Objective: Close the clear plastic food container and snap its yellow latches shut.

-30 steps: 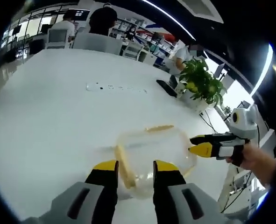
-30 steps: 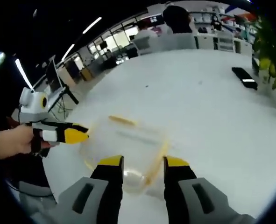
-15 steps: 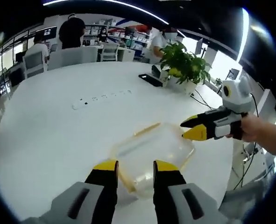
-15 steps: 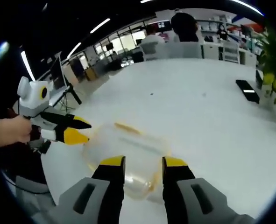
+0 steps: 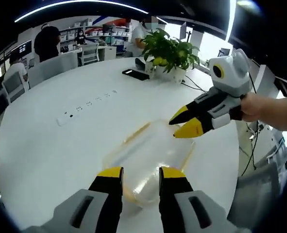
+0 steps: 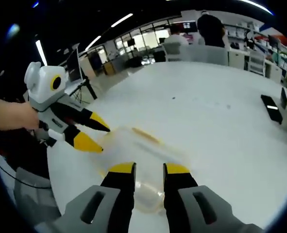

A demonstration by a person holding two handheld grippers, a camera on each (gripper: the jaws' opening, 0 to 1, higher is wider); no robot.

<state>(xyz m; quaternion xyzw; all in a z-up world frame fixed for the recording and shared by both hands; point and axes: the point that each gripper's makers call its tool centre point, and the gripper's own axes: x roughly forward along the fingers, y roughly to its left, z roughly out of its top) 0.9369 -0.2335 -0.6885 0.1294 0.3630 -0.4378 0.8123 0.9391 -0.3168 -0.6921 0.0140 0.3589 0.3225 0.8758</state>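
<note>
Left gripper view: your left gripper [image 5: 140,173] rises at the bottom, its yellow-tipped jaws parted with nothing between them. The clear container [image 5: 150,158] lies on the white table [image 5: 46,145], lid down, just beyond the jaw tips; its near end shows through the gap between them. One yellow latch [image 5: 137,132] runs along the container's far side, another [image 5: 187,156] along the side toward your right gripper [image 5: 180,127]. That gripper comes in from the right, held in your hand [image 5: 272,109], with its jaws parted and the lower yellow tip at the container's far right corner; you can't tell whether it touches. Beyond the container lie a white power strip [image 5: 87,106], a dark phone [image 5: 136,74] and a potted plant [image 5: 171,50]. People sit past the table's far edge.

Right gripper view: your right gripper [image 6: 149,169] rises at the bottom, jaws parted, gripping nothing. The container [image 6: 142,160] lies just ahead of the tips, its near end between them. A yellow latch [image 6: 148,136] lies along the container's far edge. Your left gripper [image 6: 97,136] comes in from the left with its jaws apart, the lower tip at the container's left rim, the upper tip just above it; contact is unclear. A dark phone [image 6: 271,108] lies well beyond the container, to the right.
</note>
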